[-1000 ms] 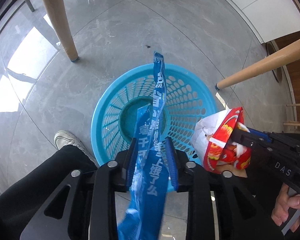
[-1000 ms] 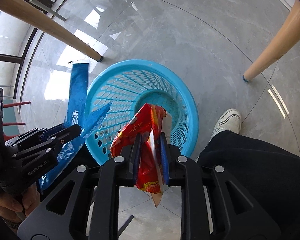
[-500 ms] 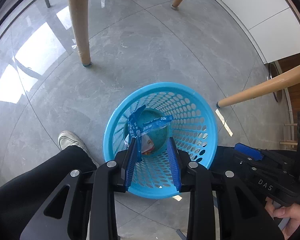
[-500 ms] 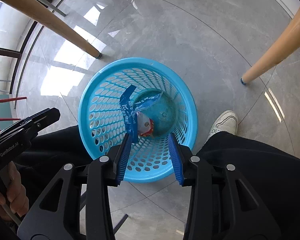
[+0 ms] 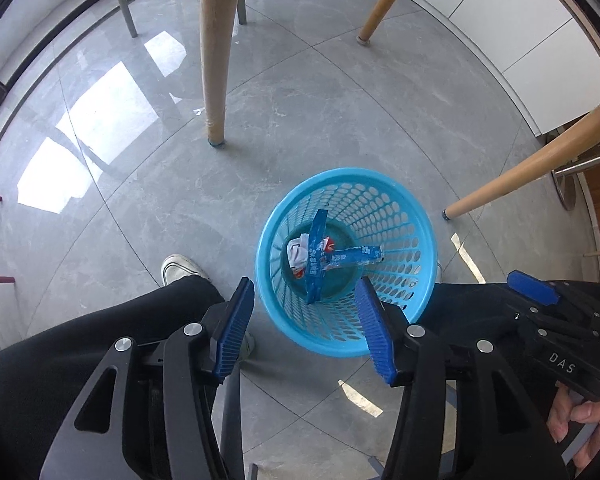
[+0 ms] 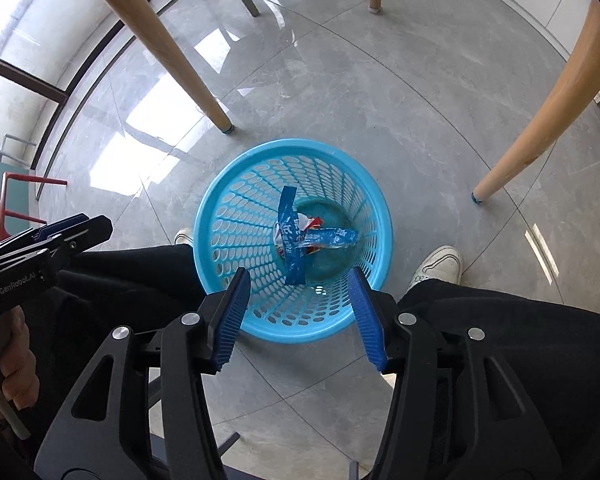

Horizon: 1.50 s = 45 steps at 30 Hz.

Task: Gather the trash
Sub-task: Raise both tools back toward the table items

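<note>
Both the left gripper (image 5: pixel 306 328) and right gripper (image 6: pixel 296 316) hover wide apart, holding nothing, at 6 o'clock of the blue basket (image 6: pixel 220 208) containing wrappers (image 6: pixel 296 240).

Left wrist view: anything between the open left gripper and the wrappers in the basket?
Only the blue basket's perforated near wall. The left gripper is open and empty, above the rim; blue wrapper and red wrapper lie inside.

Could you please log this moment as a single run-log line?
left gripper: open, empty | right gripper: open, empty | blue wrapper, red wrapper: inside blue basket

Grey tiled floor (image 5: pixel 308 120) — wooden table legs (image 5: pixel 216 52), white sneakers (image 6: pixel 438 264).
</note>
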### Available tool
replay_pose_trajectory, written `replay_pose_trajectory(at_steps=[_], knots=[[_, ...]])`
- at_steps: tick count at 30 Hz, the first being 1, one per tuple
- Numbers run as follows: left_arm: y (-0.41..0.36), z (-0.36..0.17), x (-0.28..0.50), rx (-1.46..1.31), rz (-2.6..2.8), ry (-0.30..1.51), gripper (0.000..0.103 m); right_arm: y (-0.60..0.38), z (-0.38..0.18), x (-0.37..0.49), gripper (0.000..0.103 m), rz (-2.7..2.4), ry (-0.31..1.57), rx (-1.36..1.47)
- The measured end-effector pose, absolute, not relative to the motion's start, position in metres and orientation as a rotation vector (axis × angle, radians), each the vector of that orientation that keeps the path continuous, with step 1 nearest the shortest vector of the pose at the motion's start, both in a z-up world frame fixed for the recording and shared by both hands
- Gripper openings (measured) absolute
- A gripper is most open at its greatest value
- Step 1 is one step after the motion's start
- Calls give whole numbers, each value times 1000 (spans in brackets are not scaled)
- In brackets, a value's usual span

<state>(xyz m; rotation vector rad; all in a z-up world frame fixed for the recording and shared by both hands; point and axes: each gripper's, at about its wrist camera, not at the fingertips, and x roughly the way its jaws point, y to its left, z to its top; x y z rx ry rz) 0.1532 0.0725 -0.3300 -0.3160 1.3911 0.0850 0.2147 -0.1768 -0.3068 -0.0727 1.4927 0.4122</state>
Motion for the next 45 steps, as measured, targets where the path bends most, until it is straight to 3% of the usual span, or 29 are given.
replay_pose_trajectory(at_steps=[9,29,45], knots=[[64,-275,115,-279,74,1261,59,-194,-252,177,65,479,1435,-53],[46,-133,69,-193,38,944,61,-243,-96,118,70,558,1146,52],[34,-27,108,-164,15,717,62,-238,29,180,71,599,865,116]])
